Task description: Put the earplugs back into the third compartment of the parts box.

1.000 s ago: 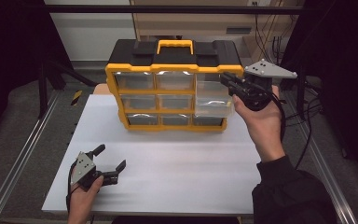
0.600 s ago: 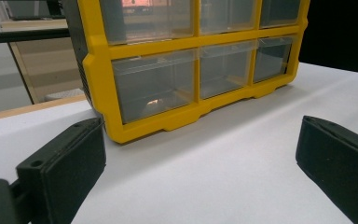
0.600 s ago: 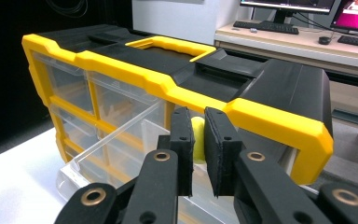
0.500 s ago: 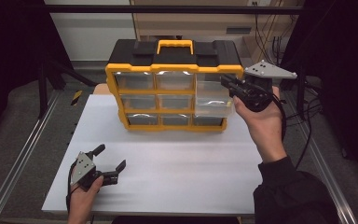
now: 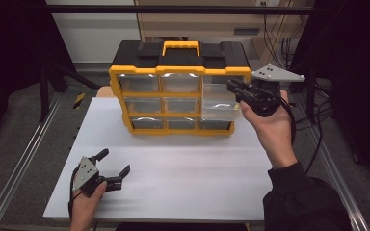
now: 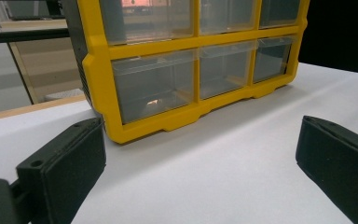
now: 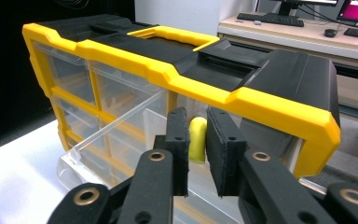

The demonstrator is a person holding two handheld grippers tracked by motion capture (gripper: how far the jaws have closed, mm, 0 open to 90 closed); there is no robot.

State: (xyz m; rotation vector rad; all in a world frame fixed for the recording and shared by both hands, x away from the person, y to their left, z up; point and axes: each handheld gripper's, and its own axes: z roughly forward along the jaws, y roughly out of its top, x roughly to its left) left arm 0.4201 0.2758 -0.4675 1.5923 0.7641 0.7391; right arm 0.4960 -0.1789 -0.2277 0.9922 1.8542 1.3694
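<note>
White tabletop [image 5: 183, 183] carries a yellow-and-black drawer organizer [image 5: 180, 67] toward its far edge, with the upper-right clear drawer [image 5: 219, 103] pulled out toward the person. At that drawer the right gripper [image 5: 233, 87] hovers, its jaws narrowly parted and just easing apart, and between them sits a small yellow object [image 7: 197, 139], though whether the pads press it is hard to judge. Near the table's front left corner, well apart from the organizer, the left gripper [image 5: 111, 163] rests with jaws spread wide and empty.
</note>
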